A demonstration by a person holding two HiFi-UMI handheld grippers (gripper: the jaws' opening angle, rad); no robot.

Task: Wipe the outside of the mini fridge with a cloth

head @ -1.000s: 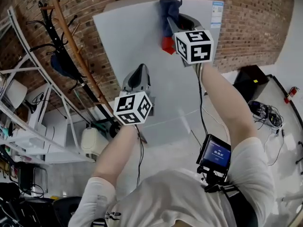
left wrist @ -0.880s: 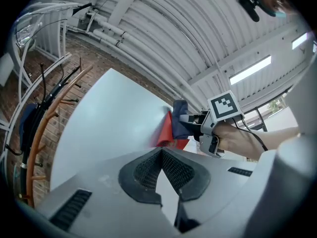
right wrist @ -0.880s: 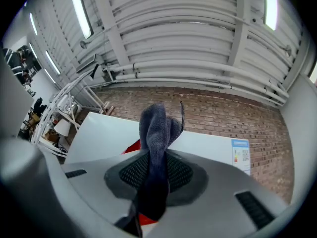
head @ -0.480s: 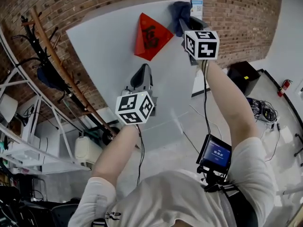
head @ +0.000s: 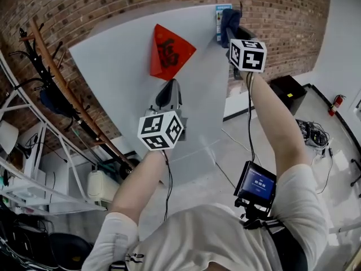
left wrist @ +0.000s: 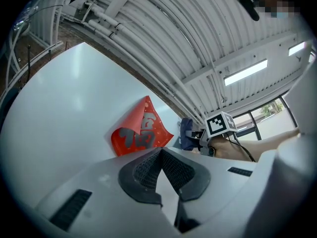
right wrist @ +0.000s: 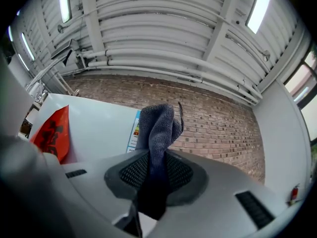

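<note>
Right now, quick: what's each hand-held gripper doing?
Left hand-held gripper: closed, nothing between the jaws.
Right hand-held gripper: closed on the cloth.

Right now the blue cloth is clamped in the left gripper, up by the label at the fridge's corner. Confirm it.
Wrong gripper. The right gripper view shows the cloth clamped in the right gripper, up by the label at the fridge's corner; the left gripper is shut on nothing.

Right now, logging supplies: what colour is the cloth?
Blue-grey cloth, clearest in the right gripper view.
</note>
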